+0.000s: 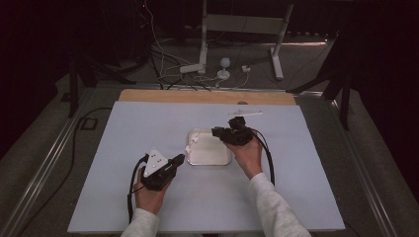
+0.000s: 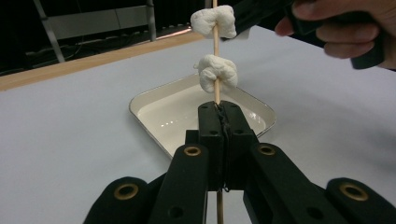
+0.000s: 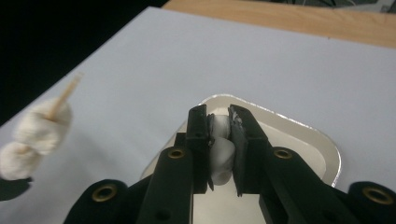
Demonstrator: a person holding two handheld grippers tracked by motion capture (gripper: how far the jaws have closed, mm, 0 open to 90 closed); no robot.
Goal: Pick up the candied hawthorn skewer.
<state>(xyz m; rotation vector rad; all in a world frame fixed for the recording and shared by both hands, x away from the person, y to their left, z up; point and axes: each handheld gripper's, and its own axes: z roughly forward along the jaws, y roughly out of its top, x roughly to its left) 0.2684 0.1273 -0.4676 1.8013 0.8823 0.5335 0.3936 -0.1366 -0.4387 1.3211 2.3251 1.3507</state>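
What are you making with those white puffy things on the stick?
A person holds a gripper in each hand over a white table. The left gripper is shut on a thin wooden skewer that already carries two white marshmallow-like pieces. The right gripper pinches a third white piece above a shallow white tray. It looks set to go onto the skewer next.

The table (image 1: pixel 207 197) is seen from above by the high view, facing toward 12 o'clock. Each gripper view is taken close and low along its own jaws. The tray (image 1: pixel 210 159) (image 2: pixel 154 100) (image 3: pixel 327 144) is shared by all three views.
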